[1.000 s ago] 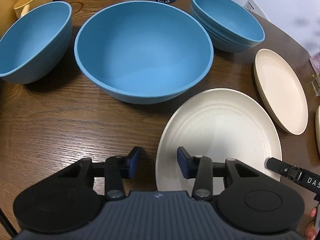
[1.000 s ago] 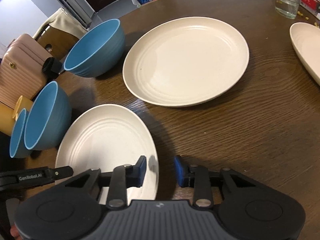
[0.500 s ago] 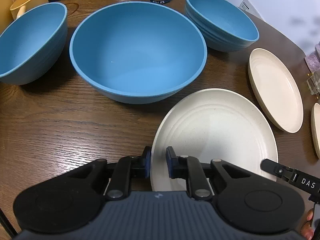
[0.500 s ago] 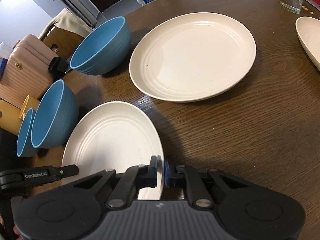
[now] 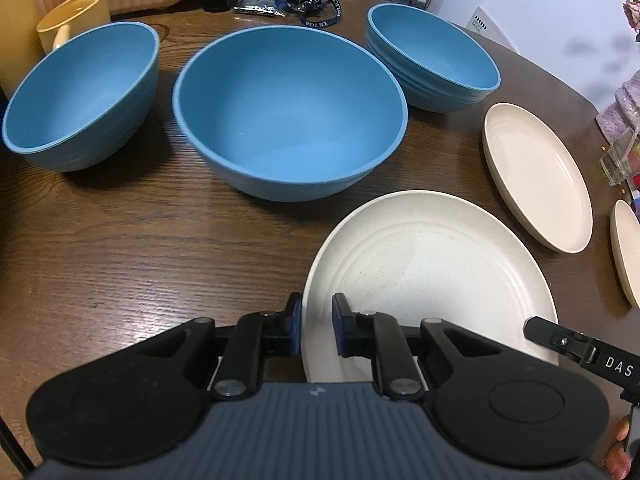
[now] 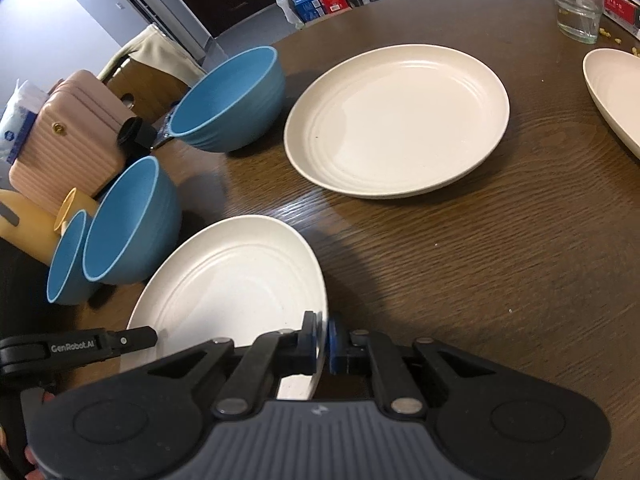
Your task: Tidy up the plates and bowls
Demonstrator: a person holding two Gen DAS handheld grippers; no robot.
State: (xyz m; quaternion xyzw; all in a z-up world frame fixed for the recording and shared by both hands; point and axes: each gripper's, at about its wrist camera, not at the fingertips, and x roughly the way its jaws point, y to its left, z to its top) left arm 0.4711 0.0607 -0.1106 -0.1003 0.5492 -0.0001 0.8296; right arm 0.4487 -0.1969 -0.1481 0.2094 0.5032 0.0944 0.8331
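1. Left wrist view: the left gripper (image 5: 316, 330) is clamped on the near-left rim of the white plate (image 5: 432, 272), which fills the lower right of the frame, one pad outside the rim and one inside.
2. Above it, three blue bowls stand in a row on the surface (image 5: 132, 248): the big bowl (image 5: 288, 112) in the middle, one bowl (image 5: 80, 92) at upper left, another (image 5: 432, 56) at upper right.
3. A cream plate (image 5: 536, 176) lies at the right edge, apart from the white one.
4. Right wrist view: the right gripper (image 6: 323, 340) is pinched tight on the white plate's (image 6: 232, 280) right rim, bottom centre of the frame.
5. The cream plate (image 6: 396, 120) sits in the upper middle, a likely stacking spot.
6. Judgement: the step is a two-gripper lift. Raise both sides together and keep the plate level, so neither thin rim slips from its pads.
7. Clear the big bowl's edge before carrying across, then lower centred onto the cream plate before releasing.
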